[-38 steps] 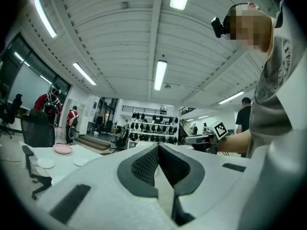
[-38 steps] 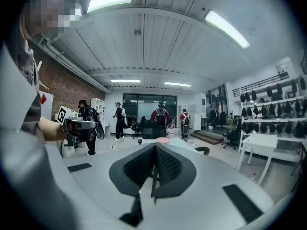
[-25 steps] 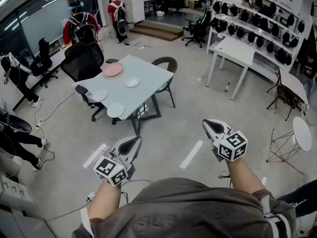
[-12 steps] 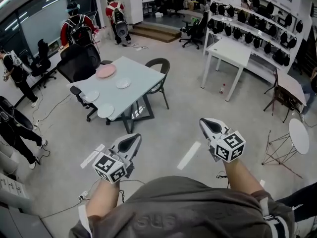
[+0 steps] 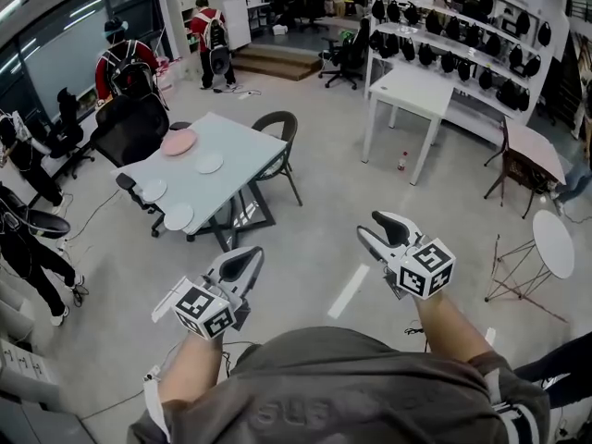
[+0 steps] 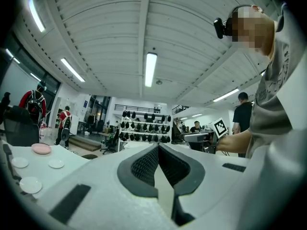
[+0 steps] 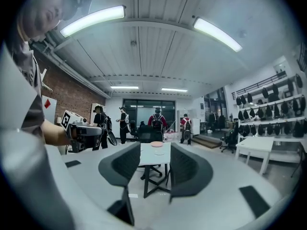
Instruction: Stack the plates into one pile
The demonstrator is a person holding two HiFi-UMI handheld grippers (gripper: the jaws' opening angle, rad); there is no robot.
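Note:
Far ahead stands a pale blue table carrying a pink plate and three white plates, all lying apart. Both grippers hover level over the floor, well short of the table. My left gripper is shut and empty; its pads meet. My right gripper is open: its jaws have just been opening, with nothing between them. Between the pads in the right gripper view, the table and pink plate show. The left gripper view has the pink plate at far left.
A black office chair and a dark chair stand at the table. A white desk and helmet shelves are to the right, with a small round table at far right. Several people stand at the left and back. White tape marks the floor.
The right gripper's jaws have gone from shut to open. In the head view the table has drifted left and both grippers have shifted slightly with the person.

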